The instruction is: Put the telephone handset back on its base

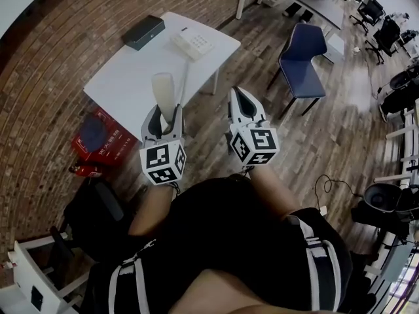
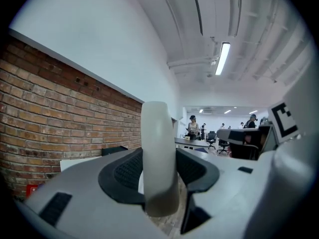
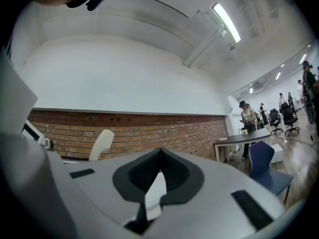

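Observation:
An off-white telephone handset (image 1: 163, 89) stands upright in my left gripper (image 1: 165, 113), which is shut on its lower part. In the left gripper view the handset (image 2: 158, 148) fills the gap between the dark pads. Its cord (image 1: 184, 77) runs towards the white telephone base (image 1: 192, 42), which sits at the far end of the white table (image 1: 127, 80). My right gripper (image 1: 243, 98) hovers beside the left one, to the right of the table, shut and holding nothing. In the right gripper view its jaw tips (image 3: 160, 151) meet, and the handset (image 3: 101, 144) shows to the left.
A black box (image 1: 143, 31) lies at the table's far left corner. A red box (image 1: 105, 139) sits on the floor by the brick wall. A blue chair (image 1: 302, 57) stands to the right of the table. Desks and people are far off.

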`<state>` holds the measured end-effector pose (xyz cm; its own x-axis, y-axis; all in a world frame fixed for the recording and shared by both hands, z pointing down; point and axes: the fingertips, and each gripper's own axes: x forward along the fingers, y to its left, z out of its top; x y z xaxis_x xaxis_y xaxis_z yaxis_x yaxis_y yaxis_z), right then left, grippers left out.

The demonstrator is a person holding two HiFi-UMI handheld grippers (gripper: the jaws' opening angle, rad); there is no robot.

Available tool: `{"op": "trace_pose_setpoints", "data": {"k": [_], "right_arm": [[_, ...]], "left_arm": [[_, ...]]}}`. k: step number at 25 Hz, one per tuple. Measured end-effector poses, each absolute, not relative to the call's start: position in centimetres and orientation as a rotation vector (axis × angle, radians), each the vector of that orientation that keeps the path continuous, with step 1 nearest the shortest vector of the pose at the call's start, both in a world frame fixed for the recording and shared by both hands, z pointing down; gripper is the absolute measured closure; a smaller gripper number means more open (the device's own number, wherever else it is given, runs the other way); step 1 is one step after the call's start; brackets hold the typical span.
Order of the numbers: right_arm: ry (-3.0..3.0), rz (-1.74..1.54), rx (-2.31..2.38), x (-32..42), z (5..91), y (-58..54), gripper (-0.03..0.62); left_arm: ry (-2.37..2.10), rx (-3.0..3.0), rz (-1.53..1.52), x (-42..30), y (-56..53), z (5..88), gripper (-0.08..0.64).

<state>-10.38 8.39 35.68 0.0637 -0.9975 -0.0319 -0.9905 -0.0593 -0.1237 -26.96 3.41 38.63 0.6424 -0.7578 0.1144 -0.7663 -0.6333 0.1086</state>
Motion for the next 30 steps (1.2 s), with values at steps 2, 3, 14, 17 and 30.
{"op": "trace_pose_setpoints", "data": {"k": [2, 3, 14, 17, 30], "right_arm": [[2.087, -0.09, -2.207, -10.9, 35.7, 7.9, 0.594], [2.091, -0.089, -2.207, -11.1, 35.7, 7.7, 0.594], [2.126, -0.072, -2.164, -9.7, 35.7, 4.4, 0.594], [2.156, -0.057, -2.136, -8.3, 35.7, 2.6, 0.594], [2.24, -0.117, -2.003, 1.4, 37.9, -7.0, 0.594]], "left_arm": [[-1.261, 2.714, 0.08, -27.4, 3.0, 38.6, 0.354], [-1.26, 2.714, 0.077, -27.5, 2.8, 38.6, 0.354], [-1.274, 2.7, 0.047, -26.2, 0.0, 38.8, 0.354], [-1.295, 2.694, 0.034, -24.7, -1.4, 38.9, 0.354], [-1.416, 2.568, 0.066, -16.1, -9.4, 41.6, 0.354]]}}
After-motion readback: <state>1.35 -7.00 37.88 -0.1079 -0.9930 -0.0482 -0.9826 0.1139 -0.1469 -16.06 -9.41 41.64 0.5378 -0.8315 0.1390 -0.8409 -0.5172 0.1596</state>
